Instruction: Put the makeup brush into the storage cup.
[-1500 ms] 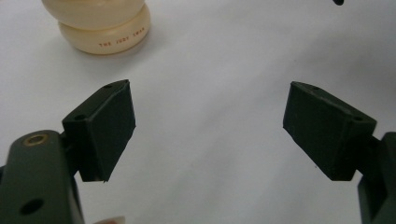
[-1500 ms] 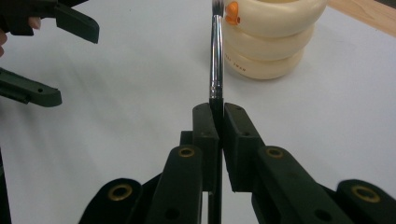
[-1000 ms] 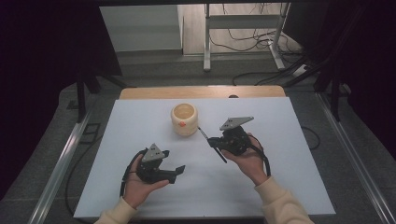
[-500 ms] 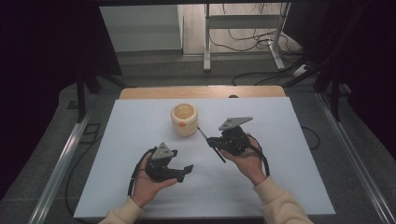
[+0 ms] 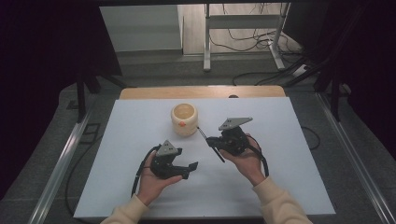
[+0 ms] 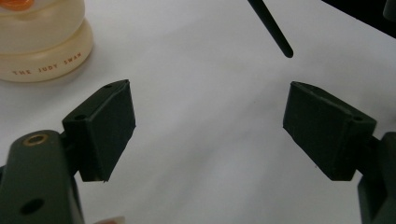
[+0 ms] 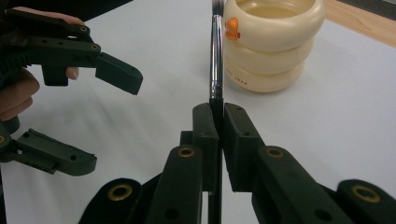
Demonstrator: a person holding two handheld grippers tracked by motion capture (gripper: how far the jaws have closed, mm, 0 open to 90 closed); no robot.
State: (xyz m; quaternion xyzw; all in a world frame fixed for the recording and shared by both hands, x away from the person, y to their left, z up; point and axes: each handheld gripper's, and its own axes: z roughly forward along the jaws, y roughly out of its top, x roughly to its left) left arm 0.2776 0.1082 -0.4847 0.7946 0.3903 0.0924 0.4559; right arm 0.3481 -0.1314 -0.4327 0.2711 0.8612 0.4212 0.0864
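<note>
One line of print can be read: "THE JUDY SWAN", in small orange-brown capitals on the lowest ring of the cream holder [image 6: 42, 42], seen in the left gripper view. In the right gripper view the same band of lettering sits on that ring, below the orange duck figure [image 7: 232, 29], but it is too small and turned away to spell out there.

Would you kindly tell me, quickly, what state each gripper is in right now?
Left gripper: open, nothing between its fingers.
Right gripper: closed on a slim black stick with a shiny metal section.
</note>
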